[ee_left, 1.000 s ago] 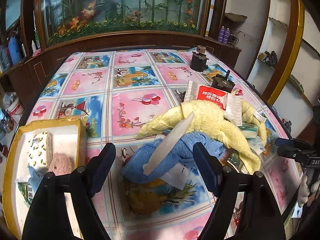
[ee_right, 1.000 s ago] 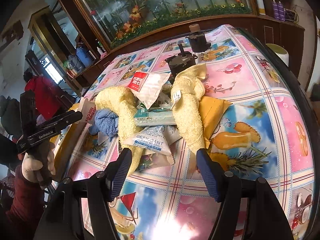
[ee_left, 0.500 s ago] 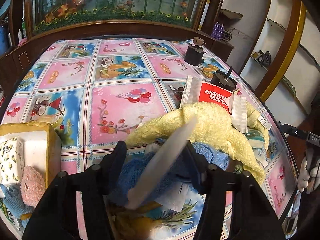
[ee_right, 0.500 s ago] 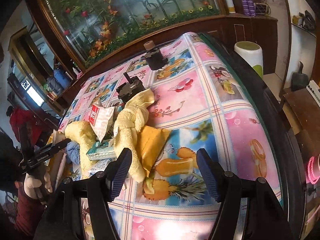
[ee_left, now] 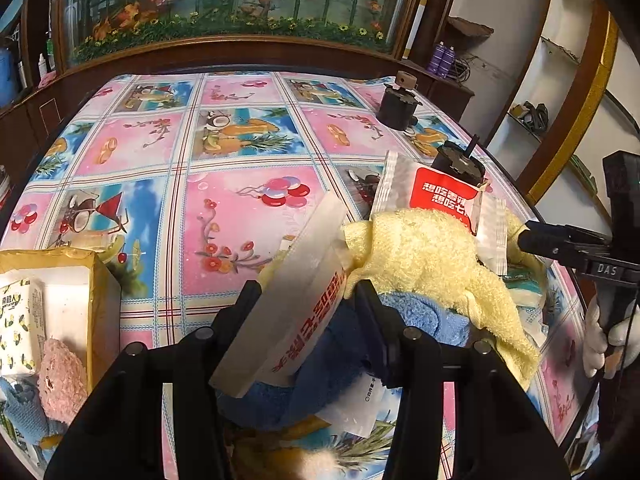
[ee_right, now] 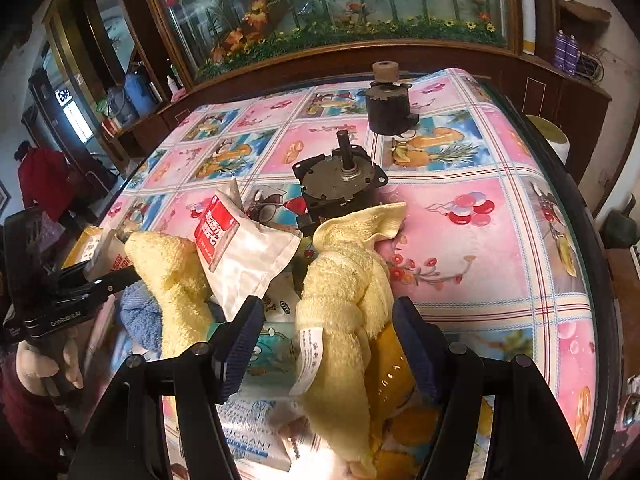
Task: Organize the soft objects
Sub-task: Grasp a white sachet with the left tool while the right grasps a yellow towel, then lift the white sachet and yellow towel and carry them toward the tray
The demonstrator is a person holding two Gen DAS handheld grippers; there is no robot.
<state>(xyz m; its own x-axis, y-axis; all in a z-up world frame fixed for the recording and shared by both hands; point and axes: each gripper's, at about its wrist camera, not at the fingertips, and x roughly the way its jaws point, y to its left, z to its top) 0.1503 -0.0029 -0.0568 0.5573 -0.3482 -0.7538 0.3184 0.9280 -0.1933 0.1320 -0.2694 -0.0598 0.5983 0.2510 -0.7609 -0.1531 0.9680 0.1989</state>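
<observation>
Left gripper [ee_left: 306, 300] is pinching a white snack packet [ee_left: 288, 312], tilted above the blue towel [ee_left: 416, 320]. Right gripper [ee_right: 328, 336] is straddling the yellow towel [ee_right: 340, 304], jaws wide. Risk: the slick packet sliding out before reaching the cardboard box [ee_left: 102, 292].

Left gripper [ee_left: 308, 300]: matte black frame, two black fingers, round silver screw heads along the linkage arms. Right gripper [ee_right: 328, 330]: same black frame and screws, but dark blue ribbed pads [ee_right: 240, 344]. White lettering on the sides ("DAS" on right, partly hidden; left's too blurred to read in full). Person wears light-coloured gloves [ee_left: 608, 344] and a dark red sleeve [ee_right: 20, 412].
</observation>
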